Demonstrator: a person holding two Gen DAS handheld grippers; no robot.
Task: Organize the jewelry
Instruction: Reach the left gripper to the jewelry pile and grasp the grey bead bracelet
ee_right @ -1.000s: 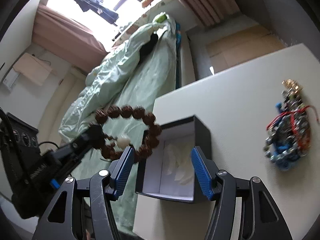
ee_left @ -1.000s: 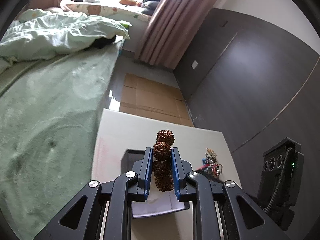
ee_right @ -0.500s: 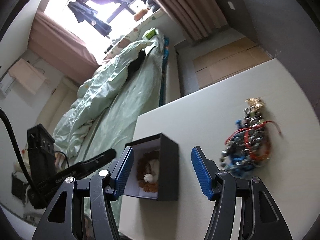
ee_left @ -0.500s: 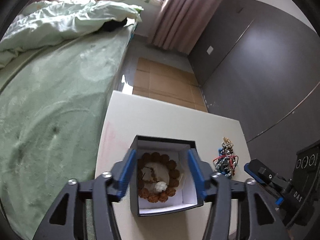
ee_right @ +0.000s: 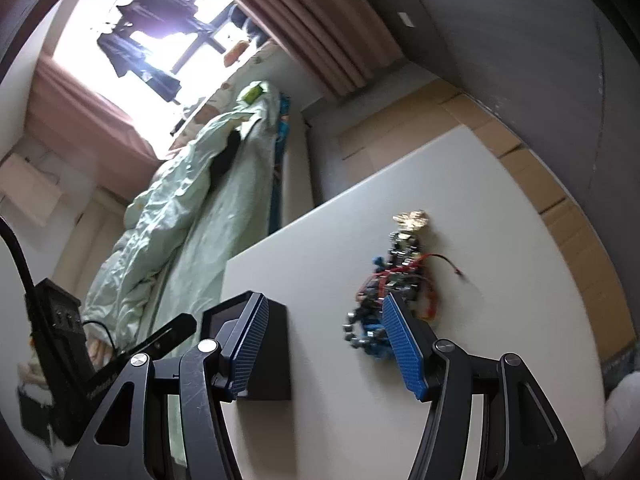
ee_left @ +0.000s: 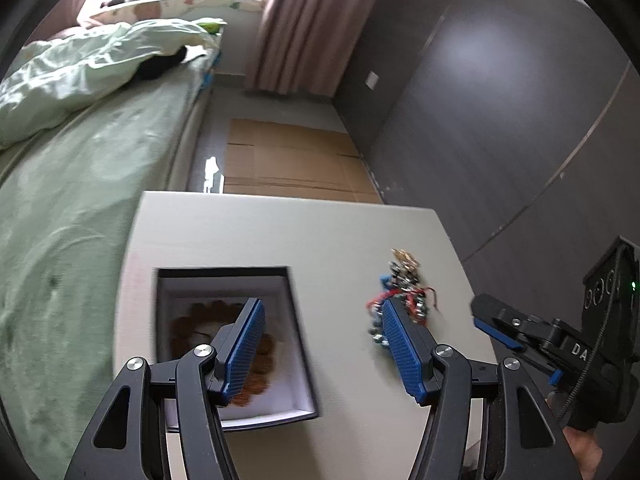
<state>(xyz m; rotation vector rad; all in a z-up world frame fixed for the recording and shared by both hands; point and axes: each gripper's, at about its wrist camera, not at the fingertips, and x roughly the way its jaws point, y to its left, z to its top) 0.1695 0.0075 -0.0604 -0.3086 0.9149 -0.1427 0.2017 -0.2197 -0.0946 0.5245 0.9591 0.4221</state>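
1. Brown bead bracelet (ee_left: 256, 354) lies coiled in the white-lined black box (ee_left: 296, 344), partly behind the left gripper's near finger; nothing touching it.
2. Left gripper (ee_left: 322, 346): jaws spread, nothing between them, blue pads bare. It hangs over the strip of table between the box's right wall and the jewelry pile.
3. Right gripper (ee_right: 326, 344): jaws apart and empty. In its own view one finger overlaps the box's outer wall (ee_right: 268, 356), the other overlaps the near end of the pile; contact can't be told.
4. Jewelry pile (ee_right: 394, 290): tangled beads, blue and red cord, gold piece at the far end, one red strand trailing right. It sits right of the box, apart from it.
5. White table (ee_left: 248, 232) edges: far edge is straight and bare, with cardboard sheets (ee_left: 292, 164) on the floor beyond it. Left edge runs along the green bed (ee_left: 68, 208), and the box sits near it. Right edge is near the dark wall panels (ee_left: 500, 120).
6. Open room: the far half of the tabletop is bare, and so is the strip between box and pile.
7. Right gripper's body (ee_left: 560, 344) shows at the table's right edge in the left view.
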